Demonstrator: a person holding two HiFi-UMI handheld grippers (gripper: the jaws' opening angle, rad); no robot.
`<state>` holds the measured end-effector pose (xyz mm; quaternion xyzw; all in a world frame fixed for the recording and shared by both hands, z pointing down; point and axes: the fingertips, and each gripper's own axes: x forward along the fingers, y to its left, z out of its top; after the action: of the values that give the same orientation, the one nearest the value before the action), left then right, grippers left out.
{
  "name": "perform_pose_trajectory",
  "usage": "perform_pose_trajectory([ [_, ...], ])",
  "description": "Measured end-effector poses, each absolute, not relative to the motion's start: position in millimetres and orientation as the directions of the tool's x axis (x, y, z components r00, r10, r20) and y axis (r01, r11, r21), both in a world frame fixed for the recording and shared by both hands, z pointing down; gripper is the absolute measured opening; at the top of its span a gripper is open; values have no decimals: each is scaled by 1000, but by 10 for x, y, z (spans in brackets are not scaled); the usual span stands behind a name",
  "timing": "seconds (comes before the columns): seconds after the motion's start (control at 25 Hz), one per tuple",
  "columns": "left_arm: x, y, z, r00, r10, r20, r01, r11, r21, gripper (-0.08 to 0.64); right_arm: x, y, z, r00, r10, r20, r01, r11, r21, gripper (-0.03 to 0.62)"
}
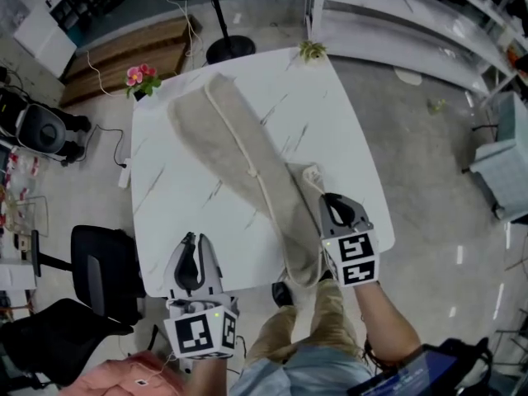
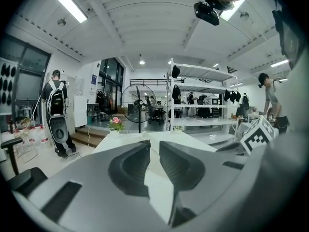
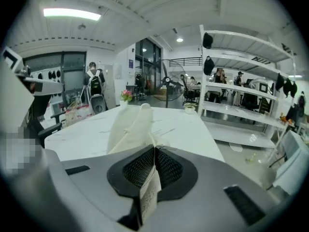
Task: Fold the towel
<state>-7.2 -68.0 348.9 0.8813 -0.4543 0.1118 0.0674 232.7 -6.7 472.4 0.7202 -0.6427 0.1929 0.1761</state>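
A long beige towel lies diagonally across the white marble table, bunched into a narrow strip. Its near end hangs over the front edge. My right gripper is at the towel's right side near that edge, shut on a fold of it. In the right gripper view the cloth shows pinched between the pads, and the rest of the towel runs away across the table. My left gripper hovers at the front left of the table, away from the towel. Its jaws stand slightly apart with nothing between them.
A pot of pink flowers stands at the table's far left corner and a small plant at the far right corner. A fan's base and wooden steps lie beyond. A black chair is at the left.
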Motion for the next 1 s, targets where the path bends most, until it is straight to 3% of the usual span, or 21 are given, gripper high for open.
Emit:
perform_pose_trajectory([
  [0.24,276,-614,3428,602,-758,252,-783,-622,1,62,3124,512,4752,208,-840,502,-953,-289,-87,23],
  [0.4,518,-519,3474,631,-729,266,-755,-656,-8,63,3246,878,5018,215,-808,548,-934,-334,-126,28],
  [0.76,763,-360,3549,655,-699,287,-726,-687,-17,63,3142,1027,5344,216,-763,609,-953,-301,-40,40],
  [1.0,682,-351,3490,648,-709,277,-733,-679,-23,63,3052,1002,5282,192,-772,605,-964,-264,-32,117],
])
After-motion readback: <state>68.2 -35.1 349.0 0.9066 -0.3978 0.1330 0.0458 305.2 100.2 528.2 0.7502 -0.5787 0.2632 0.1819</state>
